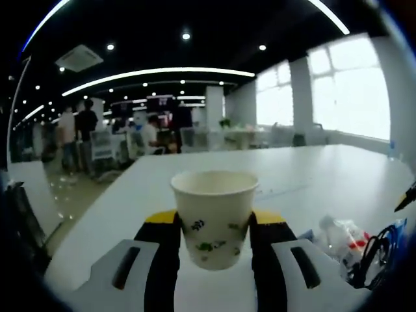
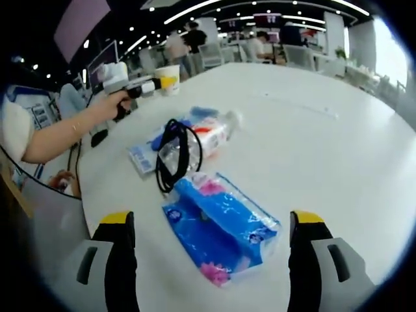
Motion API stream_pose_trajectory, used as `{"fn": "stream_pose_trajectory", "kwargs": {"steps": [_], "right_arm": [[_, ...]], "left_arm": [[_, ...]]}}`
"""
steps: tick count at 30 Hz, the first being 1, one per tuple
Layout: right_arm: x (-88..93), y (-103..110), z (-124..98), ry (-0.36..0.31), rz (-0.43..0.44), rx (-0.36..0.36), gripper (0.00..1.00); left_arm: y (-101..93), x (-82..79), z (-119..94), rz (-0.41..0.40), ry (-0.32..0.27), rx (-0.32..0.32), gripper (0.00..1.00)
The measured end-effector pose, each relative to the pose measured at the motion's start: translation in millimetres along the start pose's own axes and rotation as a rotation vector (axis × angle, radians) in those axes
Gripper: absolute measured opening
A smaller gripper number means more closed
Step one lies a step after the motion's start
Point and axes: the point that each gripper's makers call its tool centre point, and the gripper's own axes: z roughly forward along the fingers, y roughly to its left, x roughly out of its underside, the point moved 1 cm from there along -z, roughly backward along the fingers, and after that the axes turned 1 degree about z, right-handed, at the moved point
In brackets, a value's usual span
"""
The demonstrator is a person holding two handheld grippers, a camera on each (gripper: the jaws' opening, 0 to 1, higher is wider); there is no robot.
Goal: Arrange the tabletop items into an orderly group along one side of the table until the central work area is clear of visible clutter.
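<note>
Left gripper view: my left gripper [image 1: 214, 244] is clenching the paper cup [image 1: 214, 218] above the bench [image 1: 312, 175]; squeezing harder risks crushing it. My right gripper [image 2: 213, 253], released, is straddling the blue tissue pack [image 2: 221, 227].

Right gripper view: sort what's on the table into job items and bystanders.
Job items: paper cup clamped in left gripper; blue tissue pack between right gripper's open jaws; black cable; clear plastic bottle.

Bystanders: white table; people and desks in background.

Soft focus, window glare, fisheye warp
</note>
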Motion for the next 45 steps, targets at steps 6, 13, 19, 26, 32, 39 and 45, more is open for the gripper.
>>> {"fn": "stream_pose_trajectory", "kwargs": {"steps": [6, 13, 19, 26, 32, 39, 45], "right_arm": [[-0.2, 2.1, 2.9, -0.011, 0.039, -0.021, 0.96], [0.9, 1.2, 3.9, -0.001, 0.045, -0.020, 0.96], [-1.8, 3.1, 5.5, -0.004, 0.045, -0.028, 0.97], [-2.4, 1.8, 4.8, -0.005, 0.045, -0.021, 0.98], [-7.1, 1.2, 2.0, -0.025, 0.043, -0.019, 0.99], [-11.0, -0.1, -1.6, -0.040, 0.047, -0.011, 0.99], [-12.4, 1.4, -3.7, -0.047, 0.046, -0.014, 0.99]], "left_arm": [[4.5, 20.0, 10.8, -0.018, 0.033, -0.019, 0.40], [5.8, 22.6, 20.5, -0.021, 0.011, -0.001, 0.40], [8.0, 34.4, 26.7, -0.006, 0.029, -0.009, 0.40], [1.6, 34.1, 30.6, -0.027, 0.005, 0.005, 0.40], [1.4, 41.0, 34.3, -0.004, 0.016, 0.005, 0.40], [7.3, 51.5, 31.9, -0.009, 0.026, -0.024, 0.40], [6.4, 56.5, 31.7, -0.011, 0.044, -0.022, 0.40]]}}
